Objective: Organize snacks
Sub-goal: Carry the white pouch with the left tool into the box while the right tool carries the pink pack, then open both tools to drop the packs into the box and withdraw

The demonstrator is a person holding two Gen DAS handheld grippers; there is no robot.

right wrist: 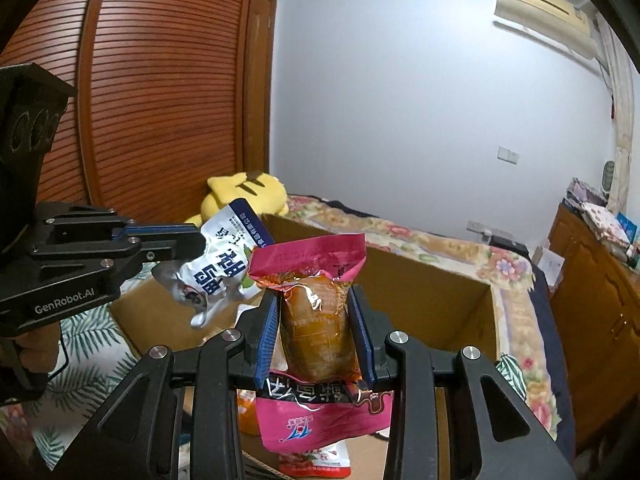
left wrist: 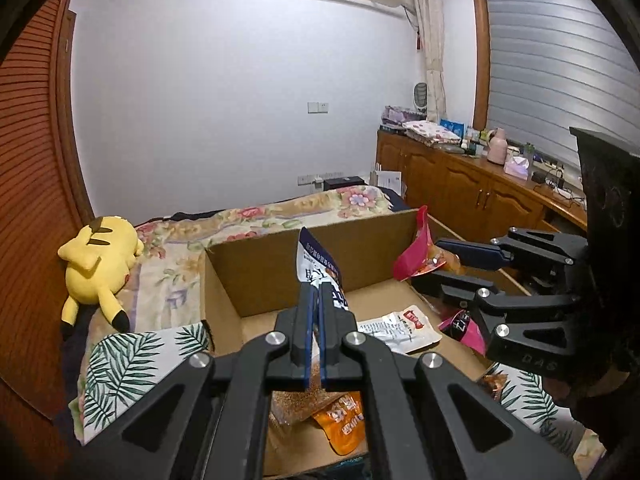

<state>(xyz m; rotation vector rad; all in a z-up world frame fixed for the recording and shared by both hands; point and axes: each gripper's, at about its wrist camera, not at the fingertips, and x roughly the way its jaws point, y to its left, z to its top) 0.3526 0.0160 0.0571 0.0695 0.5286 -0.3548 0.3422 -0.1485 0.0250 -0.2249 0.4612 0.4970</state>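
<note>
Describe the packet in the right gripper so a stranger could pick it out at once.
Find the open cardboard box on the flowered bed. Above its near edge, the right gripper is shut on a pink snack packet with a clear window showing something brown. The packet beside it, in the left gripper, is white and blue instead.

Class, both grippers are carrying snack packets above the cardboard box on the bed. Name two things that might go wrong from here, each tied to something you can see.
1. The left gripper pinches the white and blue packet only near one edge; the packet hangs loosely and might slip out.
2. The right gripper squeezes the pink packet across its bulging middle, so it might burst or slide down.
</note>
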